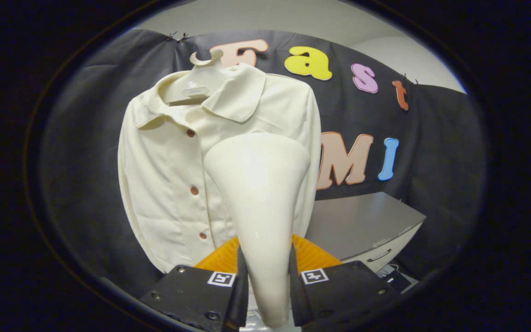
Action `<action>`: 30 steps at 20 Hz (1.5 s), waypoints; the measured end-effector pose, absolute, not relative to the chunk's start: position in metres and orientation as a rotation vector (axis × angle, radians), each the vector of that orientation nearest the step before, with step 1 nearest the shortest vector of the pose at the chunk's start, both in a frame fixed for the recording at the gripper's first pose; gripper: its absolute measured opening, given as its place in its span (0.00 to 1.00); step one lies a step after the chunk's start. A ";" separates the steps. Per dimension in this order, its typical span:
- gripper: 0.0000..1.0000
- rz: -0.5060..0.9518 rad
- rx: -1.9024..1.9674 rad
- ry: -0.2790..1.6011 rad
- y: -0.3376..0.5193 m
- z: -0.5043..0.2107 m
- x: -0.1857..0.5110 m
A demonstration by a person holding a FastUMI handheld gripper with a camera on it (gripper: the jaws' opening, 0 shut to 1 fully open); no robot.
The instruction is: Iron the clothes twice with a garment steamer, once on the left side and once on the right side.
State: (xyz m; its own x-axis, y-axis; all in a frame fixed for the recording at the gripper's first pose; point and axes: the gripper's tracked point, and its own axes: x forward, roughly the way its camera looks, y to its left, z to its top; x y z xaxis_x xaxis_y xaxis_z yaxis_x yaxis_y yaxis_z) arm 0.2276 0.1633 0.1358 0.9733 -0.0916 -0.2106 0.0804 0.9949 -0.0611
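Note:
A cream button-up shirt (168, 175) with small brown buttons hangs on a pale hanger (196, 85) against the booth's black cloth wall. My gripper (268, 281) is shut on the handle of a white garment steamer (258, 193), both fingers pressing its narrow lower part. The steamer's wide head rises straight ahead of the fingers and covers the shirt's right half, at about chest height. I cannot tell whether the head touches the fabric. The shirt's left half and collar are in plain sight.
A grey cabinet (362, 226) with a drawer handle stands beyond the fingers to the right, below the cloth wall. Something orange and ribbed (311, 256) sits just behind the fingers. Dark items lie low beside the cabinet.

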 end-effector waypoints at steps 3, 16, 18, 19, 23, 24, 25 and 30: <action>0.37 -0.093 -0.055 0.215 0.158 0.150 0.251; 0.38 -0.135 -0.043 0.251 0.140 0.127 0.283; 0.38 -0.143 -0.028 0.242 0.140 0.118 0.284; 0.38 -0.147 -0.031 0.243 0.139 0.116 0.285; 0.38 -0.163 -0.041 0.274 0.137 0.085 0.282; 0.38 -0.164 -0.045 0.284 0.138 0.077 0.282; 0.38 -0.166 -0.049 0.290 0.137 0.068 0.283; 0.38 -0.168 -0.045 0.317 0.137 0.033 0.286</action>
State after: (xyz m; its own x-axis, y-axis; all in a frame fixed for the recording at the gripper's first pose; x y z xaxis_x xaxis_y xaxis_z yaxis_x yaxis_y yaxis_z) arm 0.2861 0.1368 0.0334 0.9363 -0.1713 -0.3067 0.1573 0.9851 -0.0700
